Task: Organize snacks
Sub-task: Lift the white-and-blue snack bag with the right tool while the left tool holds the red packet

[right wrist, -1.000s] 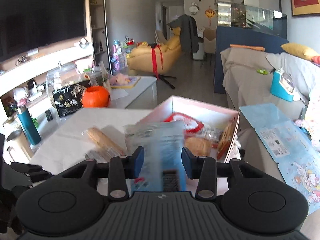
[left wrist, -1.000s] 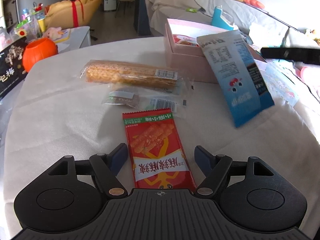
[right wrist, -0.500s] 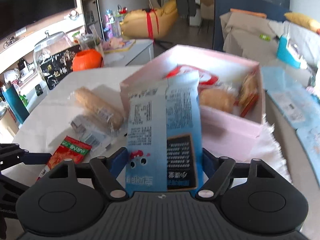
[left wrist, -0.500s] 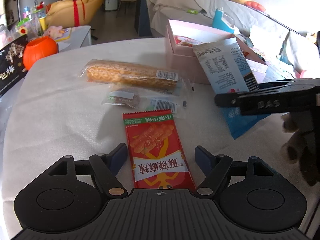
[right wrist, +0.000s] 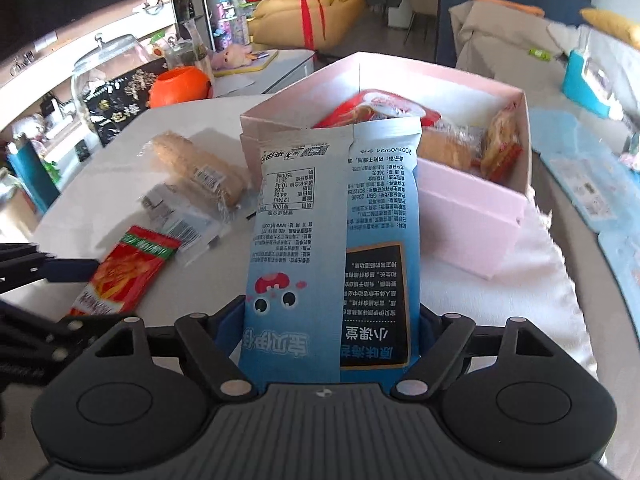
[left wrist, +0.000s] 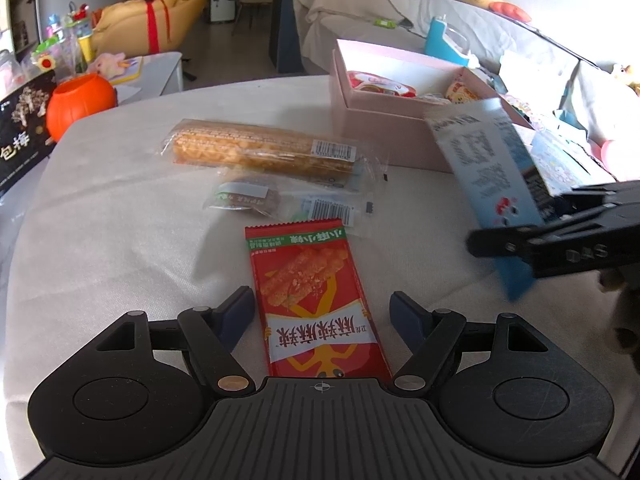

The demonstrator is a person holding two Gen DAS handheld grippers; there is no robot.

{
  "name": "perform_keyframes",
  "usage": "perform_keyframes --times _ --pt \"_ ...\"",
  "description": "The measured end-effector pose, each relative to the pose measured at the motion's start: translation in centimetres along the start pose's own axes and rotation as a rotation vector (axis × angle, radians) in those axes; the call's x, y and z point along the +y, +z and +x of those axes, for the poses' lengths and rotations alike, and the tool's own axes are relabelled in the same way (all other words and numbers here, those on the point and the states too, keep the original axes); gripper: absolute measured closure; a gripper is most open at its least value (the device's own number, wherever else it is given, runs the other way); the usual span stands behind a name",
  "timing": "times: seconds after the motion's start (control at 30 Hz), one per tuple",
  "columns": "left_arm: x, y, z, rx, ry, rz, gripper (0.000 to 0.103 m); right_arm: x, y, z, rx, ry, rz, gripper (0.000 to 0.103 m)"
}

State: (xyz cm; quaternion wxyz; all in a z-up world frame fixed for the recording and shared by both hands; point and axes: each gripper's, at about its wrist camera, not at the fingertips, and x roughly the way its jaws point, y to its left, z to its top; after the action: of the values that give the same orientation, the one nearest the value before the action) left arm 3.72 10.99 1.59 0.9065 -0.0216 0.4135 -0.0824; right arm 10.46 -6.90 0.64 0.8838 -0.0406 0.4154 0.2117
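Observation:
My right gripper [right wrist: 332, 320] is shut on a blue snack bag [right wrist: 340, 220] and holds it above the table, just short of the open pink box [right wrist: 472, 208], which holds several snacks. The bag [left wrist: 492, 184] and the right gripper [left wrist: 560, 236] also show at the right of the left wrist view. My left gripper [left wrist: 322, 310] is open, low over the table, with a red snack packet [left wrist: 316, 300] lying between its fingers. A long corn-stick packet [left wrist: 260, 152] and a small clear packet [left wrist: 280, 204] lie beyond it.
The pink box [left wrist: 380, 120] stands at the table's back right. An orange pumpkin pot [left wrist: 80, 100] and a black snack bag [left wrist: 20, 136] sit at the far left edge. A sofa with a blue item [left wrist: 444, 44] lies behind the table.
The right gripper has drawn the blue bag back and lower, towards the table's near right side. The left gripper has not moved and stays open around the red packet.

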Motion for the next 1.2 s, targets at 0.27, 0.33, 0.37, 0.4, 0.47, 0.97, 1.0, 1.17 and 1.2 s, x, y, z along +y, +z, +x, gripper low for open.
perform_keyframes --times 0.27,0.33,0.37,0.4,0.47,0.97,1.0,1.17,1.2 --pt "-0.3 0.0 0.0 0.016 0.009 0.009 0.024 -0.4 -1.8 -2.3 0.032 0.007 -0.042 0.023" --pt "-0.5 0.0 0.0 0.018 0.011 0.016 0.024 0.1 -2.4 -2.5 0.048 0.003 -0.083 0.022" --pt "-0.5 0.0 0.0 0.018 0.011 0.018 0.024 0.3 -2.6 -2.4 0.056 0.001 -0.104 0.021" --pt "-0.6 0.0 0.0 0.019 0.013 0.018 0.024 0.6 -2.9 -2.3 0.064 -0.001 -0.127 0.02" --pt "-0.6 0.0 0.0 0.02 0.017 0.018 0.024 1.1 -3.2 -2.0 0.067 -0.012 -0.147 0.02" --pt "-1.4 0.2 0.2 0.056 0.06 0.045 0.024 0.0 -0.1 1.3 0.017 -0.031 -0.097 0.015" --pt "-1.5 0.4 0.3 0.064 0.065 0.044 0.024 0.1 0.0 1.1 0.014 -0.027 -0.101 0.018" --pt "-1.7 0.4 0.4 0.075 0.083 0.046 0.024 0.7 -0.1 -1.0 -0.02 0.045 -0.115 0.023" --pt "-1.8 0.4 0.4 0.073 0.085 0.046 0.024 0.7 -0.3 -1.5 -0.029 0.049 -0.118 0.023"
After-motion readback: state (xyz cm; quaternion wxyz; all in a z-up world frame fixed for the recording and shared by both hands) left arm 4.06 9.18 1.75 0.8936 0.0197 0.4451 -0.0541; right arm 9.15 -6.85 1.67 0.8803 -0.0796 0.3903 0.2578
